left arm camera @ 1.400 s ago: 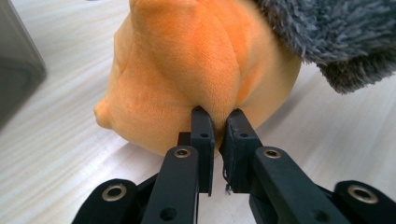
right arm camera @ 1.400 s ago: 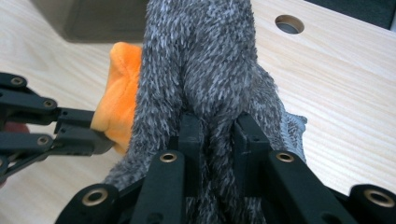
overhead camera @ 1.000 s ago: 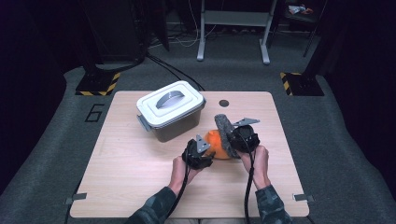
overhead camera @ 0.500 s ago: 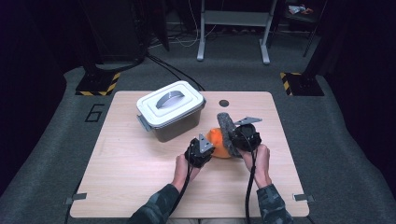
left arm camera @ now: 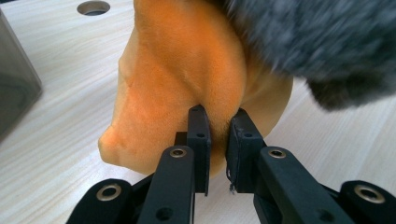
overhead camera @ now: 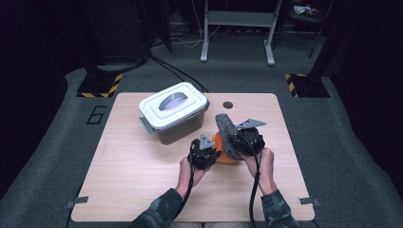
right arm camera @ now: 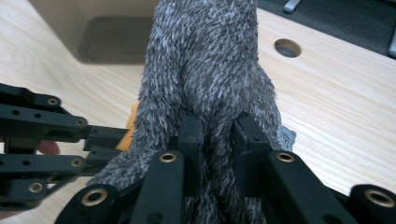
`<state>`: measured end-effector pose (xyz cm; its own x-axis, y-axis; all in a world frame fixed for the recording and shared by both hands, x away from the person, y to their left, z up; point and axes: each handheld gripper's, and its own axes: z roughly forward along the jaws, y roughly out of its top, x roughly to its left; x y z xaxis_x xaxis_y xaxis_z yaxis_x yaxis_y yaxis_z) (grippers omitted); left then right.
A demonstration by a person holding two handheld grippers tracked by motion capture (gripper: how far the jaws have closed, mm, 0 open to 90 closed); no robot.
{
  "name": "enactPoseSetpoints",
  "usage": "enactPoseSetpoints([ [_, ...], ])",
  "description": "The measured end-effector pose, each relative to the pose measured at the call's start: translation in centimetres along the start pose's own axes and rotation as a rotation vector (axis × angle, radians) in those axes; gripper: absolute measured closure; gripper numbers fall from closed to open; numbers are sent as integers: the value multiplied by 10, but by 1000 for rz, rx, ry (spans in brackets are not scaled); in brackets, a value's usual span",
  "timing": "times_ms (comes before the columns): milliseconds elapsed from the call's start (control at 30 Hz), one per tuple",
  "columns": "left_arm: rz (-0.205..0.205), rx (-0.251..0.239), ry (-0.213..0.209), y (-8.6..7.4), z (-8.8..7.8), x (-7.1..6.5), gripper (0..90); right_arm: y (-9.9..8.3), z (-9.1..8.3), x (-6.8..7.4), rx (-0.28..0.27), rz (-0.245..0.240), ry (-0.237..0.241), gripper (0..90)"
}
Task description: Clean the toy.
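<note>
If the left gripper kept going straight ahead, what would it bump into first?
The left gripper is already pinching the orange plush piece; pushing on, it would probably hit the grey furry piece just behind.

Both forearms come in from the near edge, each hand wrapped round a gripper body from behind. The left gripper (left arm camera: 217,128) has just been closing, and its jaws now pinch an orange fold (left arm camera: 187,70) between the pads. Just right of it, the right gripper (right arm camera: 217,135) points away from the person, jaws clamped on grey fur (right arm camera: 205,60).
</note>
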<state>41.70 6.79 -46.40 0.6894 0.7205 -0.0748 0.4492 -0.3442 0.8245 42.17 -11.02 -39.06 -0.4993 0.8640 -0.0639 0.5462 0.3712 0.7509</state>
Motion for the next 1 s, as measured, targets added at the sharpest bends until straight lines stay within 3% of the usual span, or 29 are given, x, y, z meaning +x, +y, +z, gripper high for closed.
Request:
enactPoseSetpoints([
  [33,8,6,6,-1,2,1,807,0,8,1,24,-4,1,751],
  [133,8,13,16,-5,4,6,798,-1,18,2,21,-16,2,752],
  [333,-18,4,16,-8,6,11,791,1,24,5,28,-28,-8,753],
  [433,-2,5,21,-9,6,12,789,0,24,3,28,-11,-12,753],
  [667,-2,5,24,-10,7,12,789,-10,22,-13,29,19,-25,753],
  [833,-25,7,22,-10,8,16,788,-19,23,-25,47,59,-39,752],
  [1000,-19,4,27,-10,9,15,788,-31,26,-38,71,96,-53,752],
])
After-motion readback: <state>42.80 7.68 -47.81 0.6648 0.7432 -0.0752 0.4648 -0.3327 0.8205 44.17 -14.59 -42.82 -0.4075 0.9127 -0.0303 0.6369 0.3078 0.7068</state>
